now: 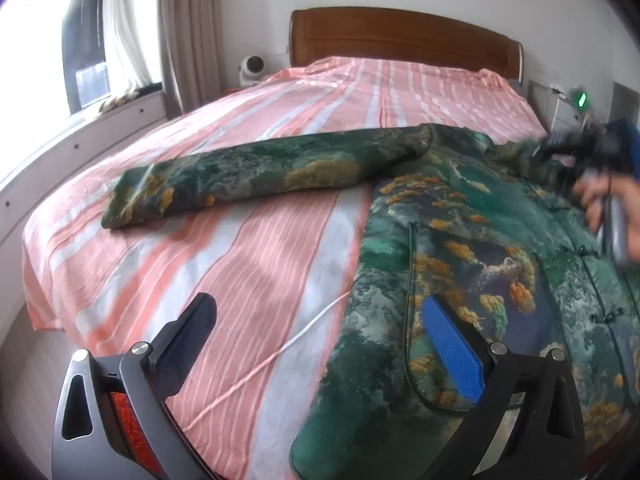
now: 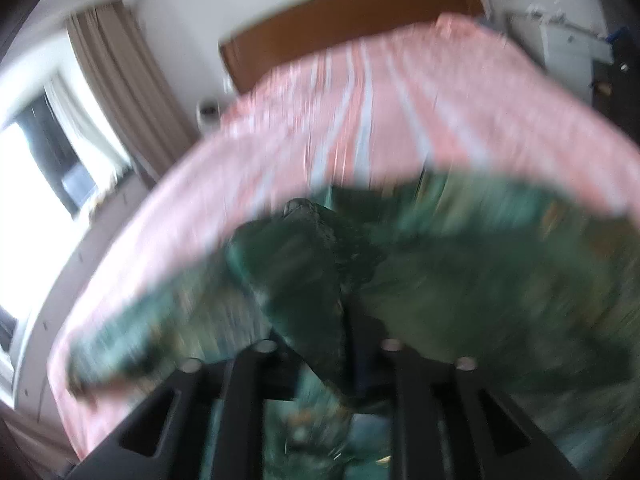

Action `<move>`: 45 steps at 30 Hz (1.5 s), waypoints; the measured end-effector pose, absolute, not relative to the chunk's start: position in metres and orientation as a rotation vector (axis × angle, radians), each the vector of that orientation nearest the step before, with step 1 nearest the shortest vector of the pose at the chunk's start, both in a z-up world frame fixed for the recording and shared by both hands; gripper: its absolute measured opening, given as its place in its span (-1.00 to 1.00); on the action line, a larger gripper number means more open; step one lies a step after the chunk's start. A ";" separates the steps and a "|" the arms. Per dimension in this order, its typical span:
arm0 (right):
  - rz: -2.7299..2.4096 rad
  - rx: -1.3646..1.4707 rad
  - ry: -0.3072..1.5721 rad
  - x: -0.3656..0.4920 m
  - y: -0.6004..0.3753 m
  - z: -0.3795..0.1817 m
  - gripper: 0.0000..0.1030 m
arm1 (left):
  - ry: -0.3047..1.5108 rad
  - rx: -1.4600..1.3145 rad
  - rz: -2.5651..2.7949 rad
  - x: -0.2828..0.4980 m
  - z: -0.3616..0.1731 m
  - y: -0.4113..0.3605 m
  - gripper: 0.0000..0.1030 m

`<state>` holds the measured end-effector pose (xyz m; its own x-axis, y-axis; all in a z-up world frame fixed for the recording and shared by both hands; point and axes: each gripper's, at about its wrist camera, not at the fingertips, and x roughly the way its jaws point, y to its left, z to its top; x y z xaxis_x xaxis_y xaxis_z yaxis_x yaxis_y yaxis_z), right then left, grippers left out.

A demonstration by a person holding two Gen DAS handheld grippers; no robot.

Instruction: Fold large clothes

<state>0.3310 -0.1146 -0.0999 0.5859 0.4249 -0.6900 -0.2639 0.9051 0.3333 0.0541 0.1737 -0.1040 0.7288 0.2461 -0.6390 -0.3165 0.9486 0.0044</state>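
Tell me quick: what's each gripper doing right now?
Left gripper: open, empty, above the edge of the green landscape-print padded jacket.
Right gripper: closed on a fold of that jacket.

The green landscape-printed padded jacket [image 1: 460, 248] lies on the pink-and-white striped bedsheet [image 1: 248, 248], near its right and foot edges, one sleeve [image 1: 256, 176] stretched towards the left edge; the brown wooden headboard [image 1: 404, 36] stands behind

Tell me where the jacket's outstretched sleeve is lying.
In the left wrist view, the sleeve lies flat across the striped bedsheet, reaching left from the jacket toward the window side.
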 end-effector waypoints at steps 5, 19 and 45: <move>0.508 0.163 0.879 0.308 -0.109 -0.124 0.36 | 0.695 -0.110 0.300 0.056 -0.106 0.172 0.99; 0.305 0.127 0.959 0.330 -0.159 -0.128 0.74 | 0.721 -0.090 0.278 0.059 -0.111 0.166 0.99; 0.104 -0.349 0.743 0.070 -0.072 -0.043 0.95 | 0.692 -0.084 0.281 0.048 -0.102 0.162 0.99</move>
<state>0.0704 -0.0718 -0.0428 0.7344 -0.0303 -0.6780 -0.2146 0.9373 -0.2744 0.0481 0.1621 -0.1021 0.7342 0.2279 -0.6396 -0.2833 0.9589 0.0164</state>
